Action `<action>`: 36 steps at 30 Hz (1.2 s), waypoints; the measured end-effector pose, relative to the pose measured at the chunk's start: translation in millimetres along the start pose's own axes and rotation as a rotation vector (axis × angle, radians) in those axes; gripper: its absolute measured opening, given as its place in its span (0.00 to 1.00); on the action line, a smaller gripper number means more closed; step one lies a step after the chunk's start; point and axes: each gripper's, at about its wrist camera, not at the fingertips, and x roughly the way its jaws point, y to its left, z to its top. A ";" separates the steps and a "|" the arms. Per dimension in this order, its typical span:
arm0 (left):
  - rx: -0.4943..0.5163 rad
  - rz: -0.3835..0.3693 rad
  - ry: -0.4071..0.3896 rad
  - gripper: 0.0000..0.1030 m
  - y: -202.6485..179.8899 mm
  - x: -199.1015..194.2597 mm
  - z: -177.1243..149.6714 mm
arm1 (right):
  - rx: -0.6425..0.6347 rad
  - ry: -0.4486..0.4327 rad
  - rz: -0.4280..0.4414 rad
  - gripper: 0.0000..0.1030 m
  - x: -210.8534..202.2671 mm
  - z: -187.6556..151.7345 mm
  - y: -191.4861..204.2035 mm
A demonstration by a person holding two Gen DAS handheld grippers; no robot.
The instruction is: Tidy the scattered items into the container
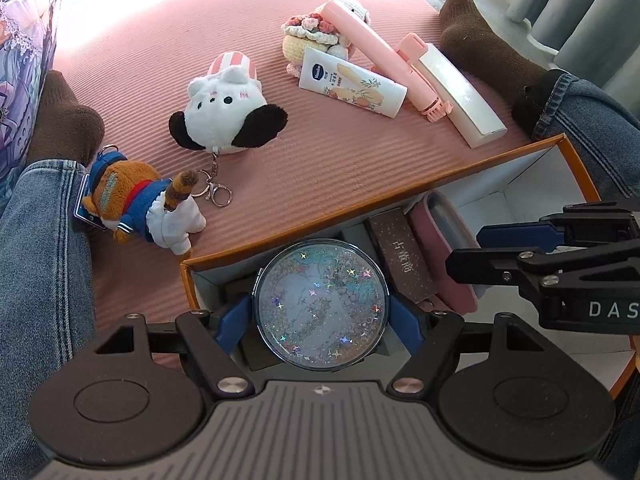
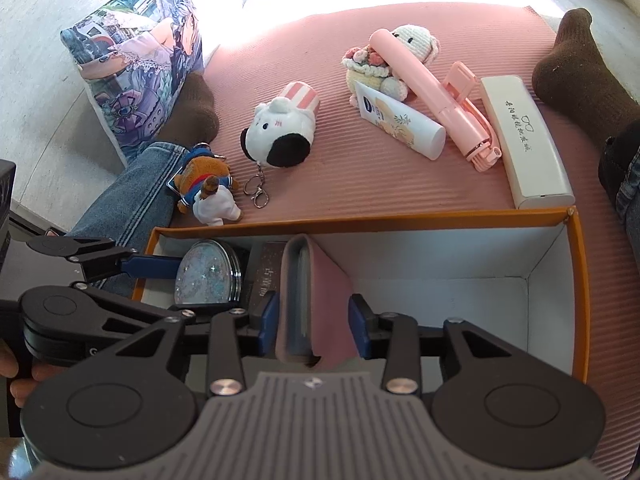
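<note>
My left gripper [image 1: 322,316] is clamped on the disc [image 1: 322,306], a round glitter piece with small stars; its blue pads [image 1: 234,326] press both edges, and it hangs over the left end of the box [image 1: 400,192], inside the orange rim. Right of the disc, in the box, stands a dark case [image 1: 404,258] and then a pink pouch [image 1: 448,248]. My right gripper [image 2: 314,326] is around this pouch [image 2: 316,276], but the jaws are apart and the right pad [image 2: 356,326] does not touch it; on the left side I cannot tell if the pad touches. No earlier picture is here, so I say only that the pouch stands between loose jaws, on the box floor. Beyond the box, on the pink mat [image 1: 340,152], still lie a fox plush [image 1: 136,206], a white dog plush [image 1: 226,114] with key ring, a crochet toy [image 1: 308,36], a cream tube [image 1: 352,82], a pink stick [image 1: 392,64] and a white case [image 1: 460,94]. My legs in jeans and brown socks [image 1: 66,124] are at both sides of the mat.
</note>
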 end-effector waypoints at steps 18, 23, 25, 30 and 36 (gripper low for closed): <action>0.005 -0.017 -0.043 0.86 2.3 -4.6 -2.3 | -0.014 0.023 0.020 0.40 1.9 -3.5 -0.4; 0.004 -0.008 -0.081 0.86 3.8 -7.2 -2.6 | -0.018 0.023 0.018 0.40 2.0 -4.6 -1.1; 0.001 -0.023 -0.088 0.86 4.9 -11.9 -2.6 | -0.019 0.024 0.019 0.40 2.1 -4.9 -1.5; -0.001 -0.020 -0.134 0.74 5.8 -32.7 -10.2 | -0.018 0.026 0.021 0.40 2.4 -4.9 -1.4; -0.018 -0.038 -0.108 0.40 -0.4 -46.6 -36.3 | -0.012 0.027 0.026 0.40 3.0 -4.2 -2.5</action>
